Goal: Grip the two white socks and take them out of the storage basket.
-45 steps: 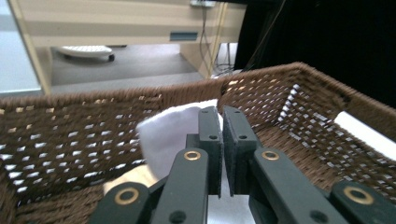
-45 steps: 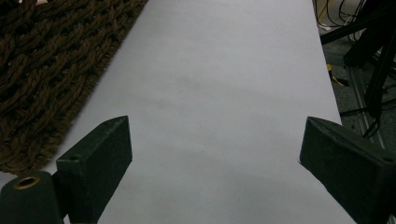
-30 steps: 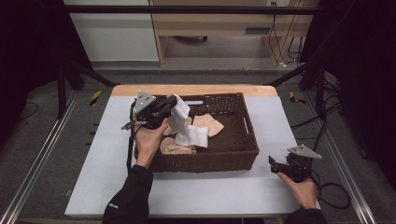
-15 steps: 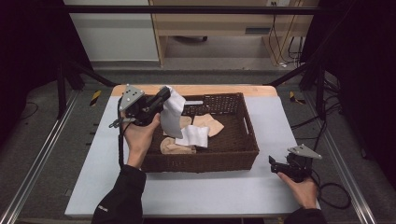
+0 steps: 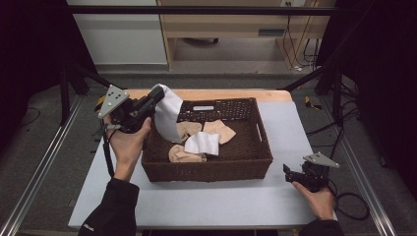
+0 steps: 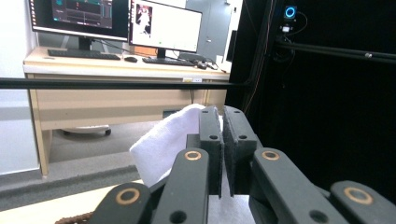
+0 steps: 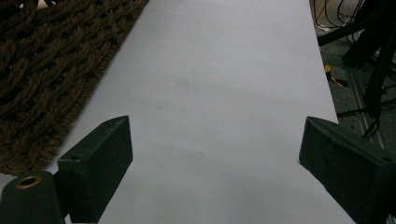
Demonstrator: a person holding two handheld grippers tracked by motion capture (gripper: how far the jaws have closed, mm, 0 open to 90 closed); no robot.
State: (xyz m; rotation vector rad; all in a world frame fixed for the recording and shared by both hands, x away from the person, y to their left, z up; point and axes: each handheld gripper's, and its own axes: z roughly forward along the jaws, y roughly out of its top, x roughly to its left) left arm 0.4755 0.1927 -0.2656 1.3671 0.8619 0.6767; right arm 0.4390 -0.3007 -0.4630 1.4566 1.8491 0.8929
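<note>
Dark curtains close in both sides of the rig; a wooden desk with monitors stands behind the grey table (image 5: 295, 123). Wicker basket (image 5: 246, 164) sits mid-table, holding a few tan socks (image 5: 220, 131) and a folded white sock (image 5: 202, 143).

Left gripper (image 5: 150, 102) raised above the basket's left rim, jaws pressed together on a white sock (image 5: 168, 115). Its free end hangs down to the pile, possibly touching it. From the left gripper view the white sock (image 6: 163, 144) bulges out to one side of the closed jaws, so the pinch sits near one end — sensible for lifting it clear without dragging the others, I'd judge. Gripper tilted up and away from the basket, which suggests the sock is headed for the bare table at left.

Right gripper (image 5: 289, 173) rests low on the table beyond the basket's right corner, jaws spread wide over bare surface, nothing between them. Looks parked, kept out of the way.
</note>
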